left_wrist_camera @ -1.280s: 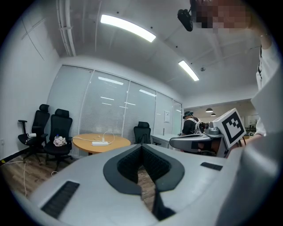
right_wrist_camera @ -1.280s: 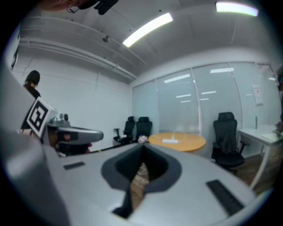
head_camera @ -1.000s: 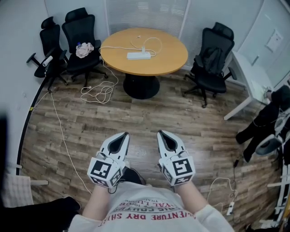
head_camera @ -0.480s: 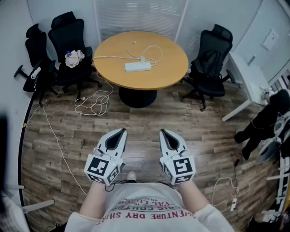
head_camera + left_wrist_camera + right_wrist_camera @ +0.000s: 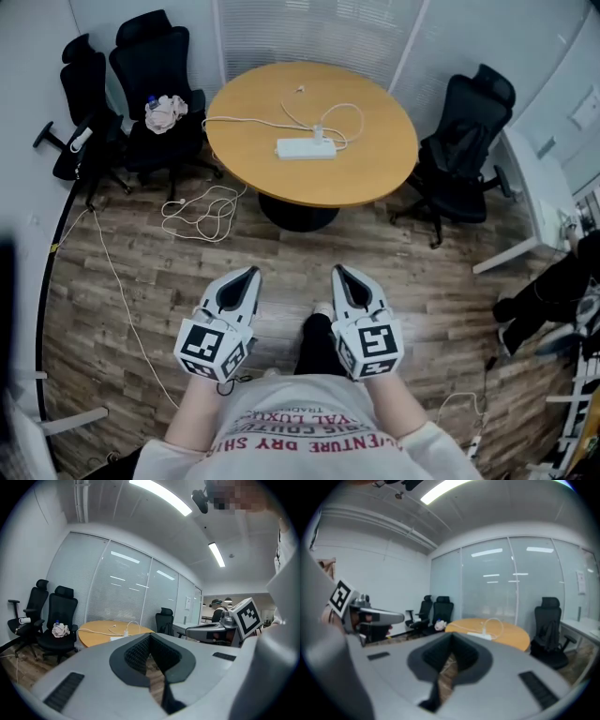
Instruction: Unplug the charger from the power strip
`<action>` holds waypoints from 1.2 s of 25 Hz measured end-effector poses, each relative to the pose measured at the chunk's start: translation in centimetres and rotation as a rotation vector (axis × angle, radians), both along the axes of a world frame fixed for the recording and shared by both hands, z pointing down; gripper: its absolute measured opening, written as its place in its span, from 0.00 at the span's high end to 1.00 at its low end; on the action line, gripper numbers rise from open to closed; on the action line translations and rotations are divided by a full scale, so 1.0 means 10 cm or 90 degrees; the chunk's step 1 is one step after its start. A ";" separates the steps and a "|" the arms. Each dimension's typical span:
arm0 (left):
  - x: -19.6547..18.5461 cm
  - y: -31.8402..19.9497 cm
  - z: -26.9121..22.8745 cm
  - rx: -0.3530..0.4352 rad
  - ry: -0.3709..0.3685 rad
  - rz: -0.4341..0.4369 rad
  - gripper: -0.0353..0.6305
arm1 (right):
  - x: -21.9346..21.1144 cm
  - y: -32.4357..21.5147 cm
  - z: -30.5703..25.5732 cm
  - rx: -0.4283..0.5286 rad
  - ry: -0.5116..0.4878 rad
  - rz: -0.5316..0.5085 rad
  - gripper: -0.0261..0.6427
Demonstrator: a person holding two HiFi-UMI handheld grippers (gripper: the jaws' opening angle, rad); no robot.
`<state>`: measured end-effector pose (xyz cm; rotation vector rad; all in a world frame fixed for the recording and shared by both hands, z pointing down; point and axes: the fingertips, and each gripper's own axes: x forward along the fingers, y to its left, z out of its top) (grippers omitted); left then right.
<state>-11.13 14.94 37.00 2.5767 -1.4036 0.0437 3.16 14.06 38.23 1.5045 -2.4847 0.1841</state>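
Lying on table [image 5: 375, 173] — power strip [image 5: 302, 149], charger [image 5: 318, 134].

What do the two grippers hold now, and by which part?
Nothing. The left gripper and the right gripper are both shut and empty, far from the charger.

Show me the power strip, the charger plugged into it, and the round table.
power strip [image 5: 306, 148], head view, middle of its white body
charger [image 5: 318, 134], head view, its white block
round table [image 5: 375, 173], head view, bare top
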 end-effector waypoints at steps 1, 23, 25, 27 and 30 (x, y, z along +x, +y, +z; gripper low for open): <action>0.01 -0.13 0.02 0.001 -0.003 -0.010 0.90 | 0.02 -0.15 0.02 0.001 -0.003 -0.009 0.92; 1.01 -2.94 0.18 -0.022 -0.038 -0.106 0.90 | 1.08 -3.29 0.25 -0.045 -0.034 -0.095 0.92; 0.94 -3.13 0.25 -0.031 -0.032 -0.102 0.90 | 1.03 -3.45 0.30 -0.052 -0.031 -0.089 0.92; 0.90 -3.36 0.30 -0.032 -0.029 -0.080 0.90 | 0.99 -3.62 0.32 -0.058 -0.027 -0.078 0.92; 0.85 -3.77 0.39 -0.035 -0.028 -0.040 0.90 | 0.91 -3.95 0.39 -0.067 -0.017 -0.054 0.92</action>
